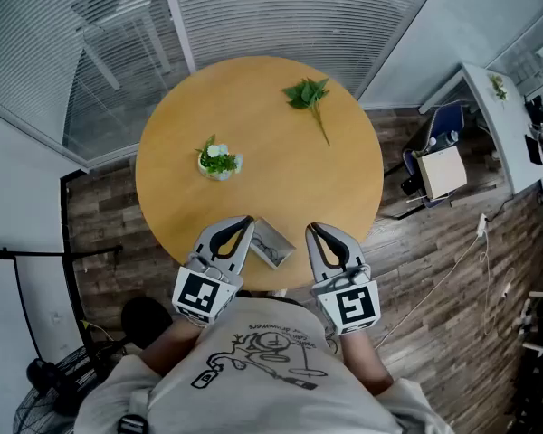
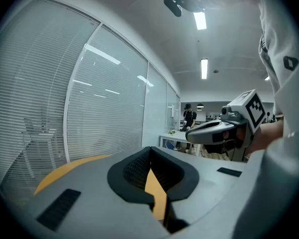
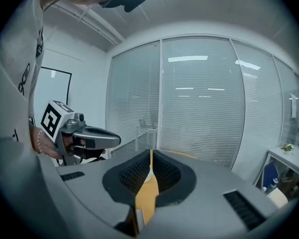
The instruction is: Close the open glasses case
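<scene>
Open glasses case point(image 1: 271, 242): pale grey, box-shaped, lying open at the near edge of the round yellow-wood counter point(image 1: 281, 170), set at a slant to that edge. Something darker shows inside; too small to tell whether it is glasses or lining.

Left gripper point(image 1: 244, 221): over the counter's near edge, tips just beside the case on its left side. Jaws drawn together, only a thin slit between the pads, nothing between them.

Right gripper point(image 1: 313, 229): also over the counter's near edge, a little apart from the case on its right. Jaws likewise together, holding nothing.

Further in on the counter: small white pot with a green plant point(image 1: 219, 161) left of centre; loose green leafy sprig point(image 1: 308, 93) toward the far side. Both well clear of the case.

Judgement: closing not yet begun, lid up, neither gripper touching it for certain.

Risks from here:
- Case sits right at the counter's rim. A push on the lid with nothing bracing the base could skid the whole case off the edge toward the person.
- Light case on smooth wood: likely to spin rather than fold if pressed off-centre.
- Closed jaws give a narrow, blunt contact; the lid could slip off them and spring back open.
</scene>
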Motion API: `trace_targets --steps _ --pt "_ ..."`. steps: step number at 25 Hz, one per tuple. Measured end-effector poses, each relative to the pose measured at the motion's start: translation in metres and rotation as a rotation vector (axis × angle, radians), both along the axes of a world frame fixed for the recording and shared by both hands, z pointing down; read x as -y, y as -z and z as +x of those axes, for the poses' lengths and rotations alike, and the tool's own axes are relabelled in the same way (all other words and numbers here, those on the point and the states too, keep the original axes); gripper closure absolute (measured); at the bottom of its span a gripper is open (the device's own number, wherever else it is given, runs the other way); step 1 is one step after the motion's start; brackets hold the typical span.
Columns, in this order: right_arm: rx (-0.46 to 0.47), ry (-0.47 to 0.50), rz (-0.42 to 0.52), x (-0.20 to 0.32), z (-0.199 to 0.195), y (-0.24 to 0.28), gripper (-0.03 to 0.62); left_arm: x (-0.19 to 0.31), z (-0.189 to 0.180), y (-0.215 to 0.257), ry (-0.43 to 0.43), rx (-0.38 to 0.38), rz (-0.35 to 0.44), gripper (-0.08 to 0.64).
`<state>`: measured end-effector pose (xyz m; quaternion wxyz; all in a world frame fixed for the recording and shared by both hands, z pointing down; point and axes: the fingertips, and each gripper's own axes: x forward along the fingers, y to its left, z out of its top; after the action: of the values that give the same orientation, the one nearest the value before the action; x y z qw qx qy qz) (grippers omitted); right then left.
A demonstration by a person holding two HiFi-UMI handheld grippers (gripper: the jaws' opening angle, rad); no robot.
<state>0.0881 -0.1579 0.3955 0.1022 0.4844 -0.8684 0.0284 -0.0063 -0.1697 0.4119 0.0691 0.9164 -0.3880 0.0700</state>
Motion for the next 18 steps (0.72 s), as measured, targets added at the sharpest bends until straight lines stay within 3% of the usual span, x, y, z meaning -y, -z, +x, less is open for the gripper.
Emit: trace_targets --steps 4,9,18 --pt "-0.036 0.005 -0.022 -0.002 0.000 -0.024 0.565 -0.003 -0.003 -0.028 -0.001 0.027 -0.024 0.540" --pt "-0.063 -0.022 -0.139 -0.014 0.005 -0.059 0.561 -0.009 -0.006 -0.052 -0.003 0.058 -0.050 0.540" --pt "-0.086 -0.023 -0.188 -0.023 0.005 -0.095 0.555 -0.020 -0.009 -0.087 -0.010 0.091 -0.086 0.540"
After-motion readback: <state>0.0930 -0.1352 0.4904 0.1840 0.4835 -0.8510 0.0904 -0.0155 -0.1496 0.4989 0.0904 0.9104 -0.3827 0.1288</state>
